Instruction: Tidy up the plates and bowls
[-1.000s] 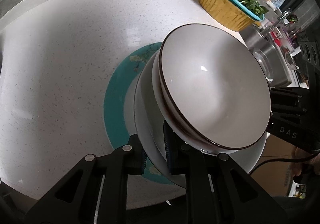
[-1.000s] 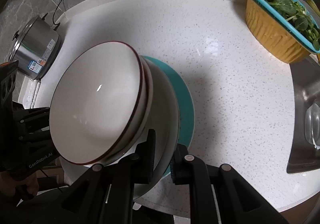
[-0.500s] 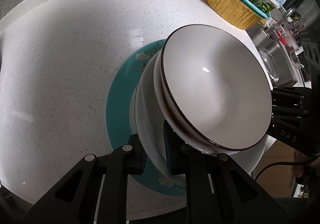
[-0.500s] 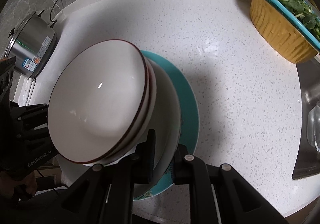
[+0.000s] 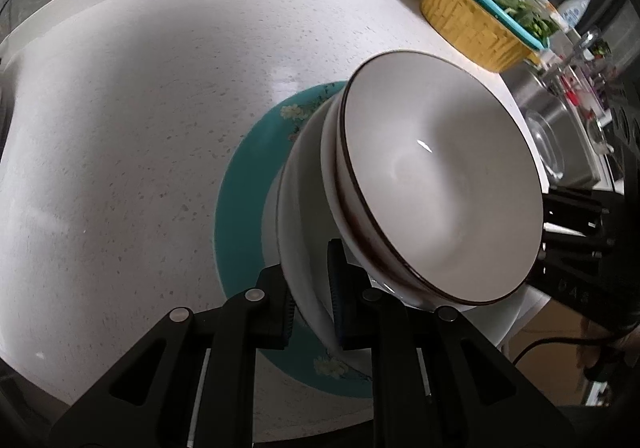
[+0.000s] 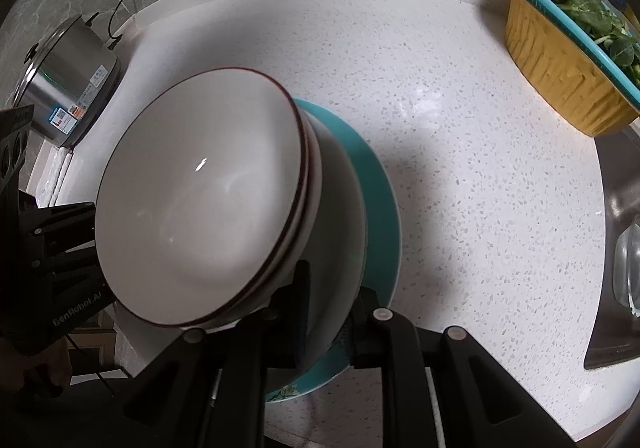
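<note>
speckled white counter (image 6: 460,168), stack set down on teal plate (image 5: 240,208).
left gripper (image 5: 312,312) clamped the white plate (image 5: 296,248); right gripper (image 6: 328,312), jaws just widening, straddled it unpressed; next: release and withdraw.

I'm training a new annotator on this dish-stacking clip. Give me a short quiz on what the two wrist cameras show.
1. Which thing lies lowest under the brown-rimmed bowls?
A. teal plate
B. steel pot
C. wooden board
2. True or false: the yellow basket stands empty.
3. Fill in: the left gripper is shut on the rim of the ____ dish.

Key
1. A.
2. False: it holds leafy greens.
3. White: the white dish, between the bowls and the teal plate.
</note>
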{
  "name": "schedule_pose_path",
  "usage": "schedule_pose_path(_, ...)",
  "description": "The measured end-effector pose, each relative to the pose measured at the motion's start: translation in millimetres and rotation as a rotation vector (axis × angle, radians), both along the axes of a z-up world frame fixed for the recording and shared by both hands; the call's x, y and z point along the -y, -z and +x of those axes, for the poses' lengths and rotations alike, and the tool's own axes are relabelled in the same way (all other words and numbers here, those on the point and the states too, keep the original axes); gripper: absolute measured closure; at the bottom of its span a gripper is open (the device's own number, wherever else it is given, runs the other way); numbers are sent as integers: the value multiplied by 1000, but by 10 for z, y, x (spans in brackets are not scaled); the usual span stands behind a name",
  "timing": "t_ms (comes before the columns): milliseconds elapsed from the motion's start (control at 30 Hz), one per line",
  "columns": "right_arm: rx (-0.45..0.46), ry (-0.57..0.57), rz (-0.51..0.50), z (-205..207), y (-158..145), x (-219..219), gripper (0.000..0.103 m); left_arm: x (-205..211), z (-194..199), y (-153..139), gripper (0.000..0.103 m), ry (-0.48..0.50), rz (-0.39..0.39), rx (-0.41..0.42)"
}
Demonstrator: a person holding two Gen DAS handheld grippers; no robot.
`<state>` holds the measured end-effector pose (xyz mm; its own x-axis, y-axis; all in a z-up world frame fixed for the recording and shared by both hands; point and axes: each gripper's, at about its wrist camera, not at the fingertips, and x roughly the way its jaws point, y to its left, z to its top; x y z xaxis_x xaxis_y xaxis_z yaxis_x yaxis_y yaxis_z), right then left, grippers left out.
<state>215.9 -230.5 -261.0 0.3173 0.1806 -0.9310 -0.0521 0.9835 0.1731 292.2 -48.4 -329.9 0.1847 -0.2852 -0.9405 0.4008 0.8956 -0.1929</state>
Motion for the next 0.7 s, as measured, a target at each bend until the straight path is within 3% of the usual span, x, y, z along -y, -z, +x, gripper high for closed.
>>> schedule_pose_path(33, 9, 3, -6, -32, -13, 2, 69, -13, -16, -20, 89, -11, -1, 4)
schedule_pose_path(100, 22, 0, 7, -92, -36, 31, 64, -42, -56, -79, 86, -35, 0, 20)
schedule_pose_path(167, 35, -14, 21, -158, -63, 58, 60, -74, -118, -157, 73, -66, 6, 43)
schedule_pose_path(200, 49, -25, 26, -210, -91, 68, 55, -87, -152, -191, 62, -84, 19, 56)
schedule_pose_path(233, 57, -30, 25, -246, -115, 76, 44, -111, -191, -231, 51, -101, 25, 71)
schedule_pose_path(300, 88, -37, 20, -377, -187, 121, 27, -175, -291, -342, 43, -145, 33, 107)
schedule_pose_path(367, 100, -42, 29, -474, -236, 173, 26, -201, -391, -428, 38, -179, 59, 138)
schedule_pose_path(500, 143, -32, 48, -657, -328, 353, 9, -302, -667, -647, 0, -285, 98, 240)
schedule_pose_path(567, 171, -11, 66, -716, -392, 436, 0, -284, -805, -777, 0, -285, 122, 324)
schedule_pose_path(700, 258, 47, 144, -846, -603, 623, 0, -191, -1013, -1084, 0, -247, 110, 425)
